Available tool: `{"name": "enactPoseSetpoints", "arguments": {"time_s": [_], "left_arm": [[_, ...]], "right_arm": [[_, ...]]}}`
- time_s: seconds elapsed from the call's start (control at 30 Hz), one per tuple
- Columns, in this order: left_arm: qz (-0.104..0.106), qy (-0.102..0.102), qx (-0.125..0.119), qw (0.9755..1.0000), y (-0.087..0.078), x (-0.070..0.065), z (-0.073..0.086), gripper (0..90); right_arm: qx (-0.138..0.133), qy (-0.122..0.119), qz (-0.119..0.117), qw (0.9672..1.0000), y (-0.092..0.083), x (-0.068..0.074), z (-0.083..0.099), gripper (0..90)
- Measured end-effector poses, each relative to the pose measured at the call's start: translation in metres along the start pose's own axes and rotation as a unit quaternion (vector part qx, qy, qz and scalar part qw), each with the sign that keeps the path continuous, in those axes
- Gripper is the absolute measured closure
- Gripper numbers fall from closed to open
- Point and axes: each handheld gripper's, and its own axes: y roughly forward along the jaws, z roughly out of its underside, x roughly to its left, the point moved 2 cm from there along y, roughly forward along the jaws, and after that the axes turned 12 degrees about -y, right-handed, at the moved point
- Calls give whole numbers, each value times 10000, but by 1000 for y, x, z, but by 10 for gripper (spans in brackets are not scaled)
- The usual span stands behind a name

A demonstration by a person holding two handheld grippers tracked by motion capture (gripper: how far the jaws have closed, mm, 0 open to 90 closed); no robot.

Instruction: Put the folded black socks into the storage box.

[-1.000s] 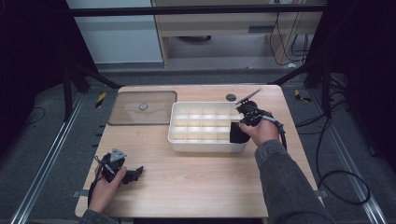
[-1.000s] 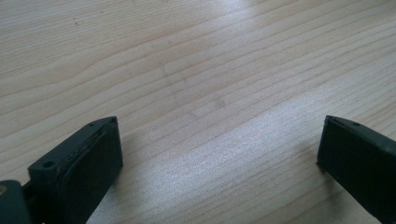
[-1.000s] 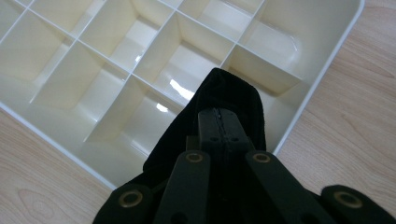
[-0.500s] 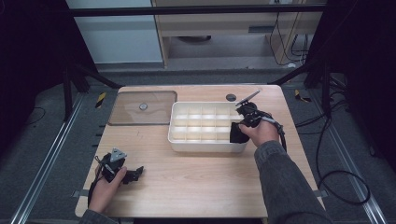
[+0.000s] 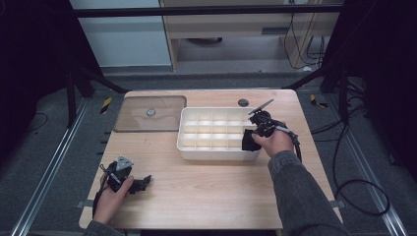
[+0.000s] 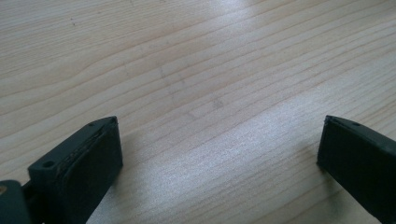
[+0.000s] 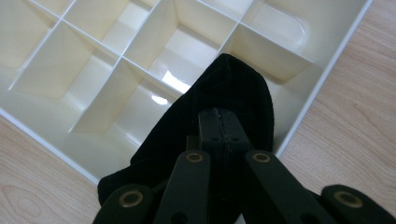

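A white tray (image 5: 216,155) divided into several empty compartments sits at the middle of the wooden table. My right gripper (image 5: 253,137) is at the tray's near right corner, shut on a black cloth (image 5: 250,142). In the right gripper view the closed jaws (image 7: 219,116) pinch the black cloth (image 7: 233,88), which drapes over the tray's rim (image 7: 322,88) and into a corner compartment. My left gripper (image 5: 141,182) rests low at the table's near left, held by a hand. Its jaws stand wide open (image 6: 219,144) over bare wood with nothing between them.
A clear brownish lid (image 5: 150,114) with a small knob lies flat to the left of the tray. A small dark round disc (image 5: 243,103) sits behind the tray. Cables trail from both grippers, and the right one hangs off the table's right edge.
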Motion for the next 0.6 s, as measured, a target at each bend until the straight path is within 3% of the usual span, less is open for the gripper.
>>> {"name": "enactPoseSetpoints", "arguments": {"time_s": [0.3,0.33,0.6], "left_arm": [[21,-7,-33,10000,1,-1,0,0],[24,-8,-34,10000,1,-1,0,0],[29,15,-13,10000,1,-2,0,0]], "right_arm": [[139,-74,48,9999,2,6,2,900],[120,-177,81,9997,3,5,4,900],[230,-121,-14,9997,5,7,7,900]]}}
